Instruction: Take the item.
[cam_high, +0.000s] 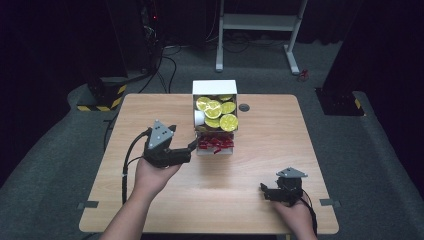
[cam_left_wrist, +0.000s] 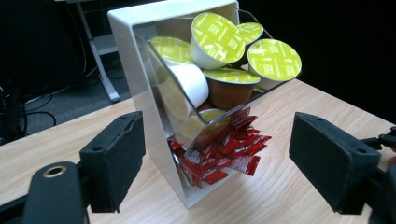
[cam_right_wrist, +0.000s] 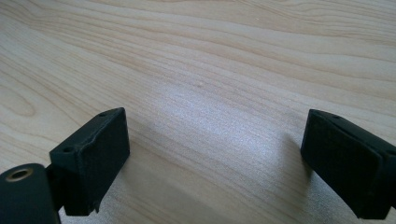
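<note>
Ketchup sachets (cam_left_wrist: 224, 151) sit in the bottom tray of the white dispenser (cam_high: 214, 88) near the worktop's (cam_high: 150, 107) far edge, with coffee capsules (cam_left_wrist: 273, 59) piled in the sloped bin above so both slide forward for grabbing. Left hand-held gripper (cam_high: 192, 146) is angled at the sachets from the side, jaws wide apart, nothing held. Right hand-held gripper (cam_high: 264, 191) rests low near the front right corner, also spread and empty, probably just parked.

A rack (cam_high: 215, 88) stands at the table's (cam_high: 280, 150) far middle. Pods (cam_high: 216, 111) sit in its upper bin, sachets (cam_high: 215, 144) below. Left gripper (cam_high: 192, 146) just left of the sachets; right gripper (cam_high: 262, 189) near right.
</note>
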